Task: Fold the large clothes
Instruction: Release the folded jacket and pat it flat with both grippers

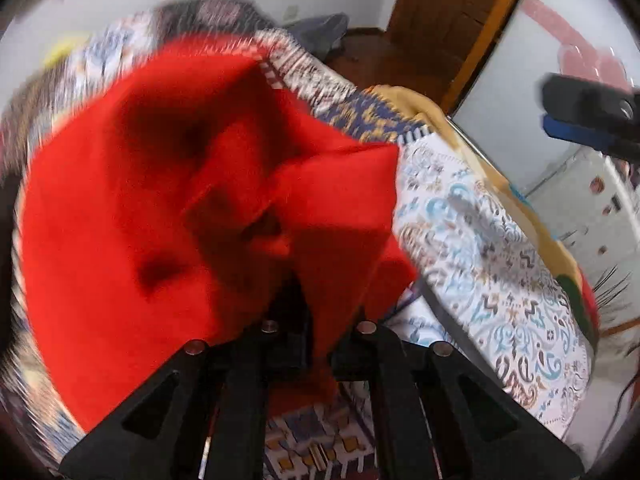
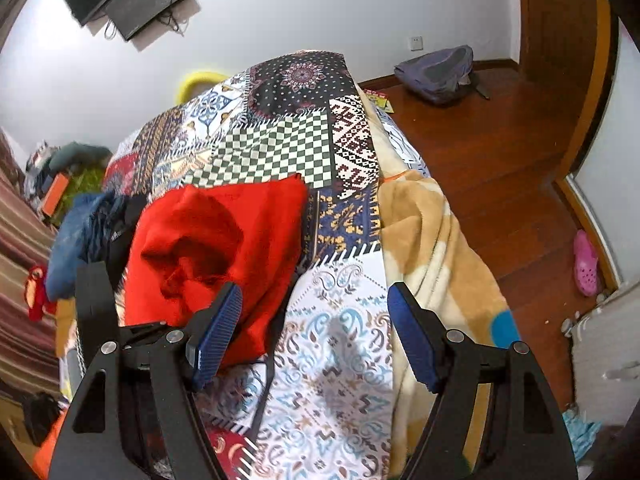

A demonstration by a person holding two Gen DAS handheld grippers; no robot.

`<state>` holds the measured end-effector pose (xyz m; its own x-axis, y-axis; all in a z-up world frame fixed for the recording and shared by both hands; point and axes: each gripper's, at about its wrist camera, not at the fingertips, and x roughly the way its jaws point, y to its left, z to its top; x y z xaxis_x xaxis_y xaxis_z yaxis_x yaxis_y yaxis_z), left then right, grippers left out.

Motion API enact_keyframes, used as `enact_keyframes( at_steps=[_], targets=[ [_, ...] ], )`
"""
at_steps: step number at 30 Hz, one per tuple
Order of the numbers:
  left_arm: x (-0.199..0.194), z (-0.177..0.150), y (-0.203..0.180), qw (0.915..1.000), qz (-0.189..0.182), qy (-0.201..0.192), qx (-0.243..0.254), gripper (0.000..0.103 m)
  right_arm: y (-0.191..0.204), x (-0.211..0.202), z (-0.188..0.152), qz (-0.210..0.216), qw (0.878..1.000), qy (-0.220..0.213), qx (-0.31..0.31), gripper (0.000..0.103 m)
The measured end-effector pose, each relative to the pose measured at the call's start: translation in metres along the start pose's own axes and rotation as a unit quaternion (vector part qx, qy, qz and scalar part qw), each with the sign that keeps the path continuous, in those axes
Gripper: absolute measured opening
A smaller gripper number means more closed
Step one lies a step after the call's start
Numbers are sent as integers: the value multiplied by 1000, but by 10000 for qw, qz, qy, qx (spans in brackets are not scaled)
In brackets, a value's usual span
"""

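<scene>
A large red garment (image 1: 168, 200) fills the blurred left wrist view, bunched in folds over the patchwork bed cover (image 1: 492, 240). My left gripper (image 1: 316, 332) is shut on a fold of it; red cloth runs down between the jaws and hides the fingertips. In the right wrist view the same red garment (image 2: 216, 236) lies crumpled on the bed cover (image 2: 332, 360). My right gripper (image 2: 316, 320) hovers open just right of the garment with nothing between its blue pads (image 2: 218, 332), and also appears in the left wrist view as the right gripper (image 1: 588, 120) at the upper right.
A tan fleece blanket (image 2: 436, 248) hangs over the bed's right edge. Blue and dark clothes (image 2: 88, 224) are piled left of the red garment. On the wooden floor (image 2: 480, 152) lie a grey backpack (image 2: 438, 74) and a pink shoe (image 2: 586, 262).
</scene>
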<state>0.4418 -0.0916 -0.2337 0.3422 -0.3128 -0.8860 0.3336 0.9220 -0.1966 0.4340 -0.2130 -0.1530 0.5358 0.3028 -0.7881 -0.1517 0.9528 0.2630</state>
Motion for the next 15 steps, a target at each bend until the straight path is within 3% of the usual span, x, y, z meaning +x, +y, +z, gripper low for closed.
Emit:
enact_keyframes(
  at_steps=[2, 5, 10, 15],
  targets=[
    [-10, -2, 13, 9994, -268, 7, -239, 13, 4, 2, 4, 18, 9999, -7, -131, 72],
    [-38, -2, 23, 9990, -334, -128, -280, 33, 8, 0, 6, 129, 9997, -8, -188, 72],
    [-92, -12, 26, 9976, 125, -680, 94, 56, 33, 1, 5, 380, 9986, -19, -372, 72],
    [-119, -14, 53, 9896, 898, -1127, 36, 65, 64, 23, 5, 381, 9958, 145, -819, 72]
  ],
)
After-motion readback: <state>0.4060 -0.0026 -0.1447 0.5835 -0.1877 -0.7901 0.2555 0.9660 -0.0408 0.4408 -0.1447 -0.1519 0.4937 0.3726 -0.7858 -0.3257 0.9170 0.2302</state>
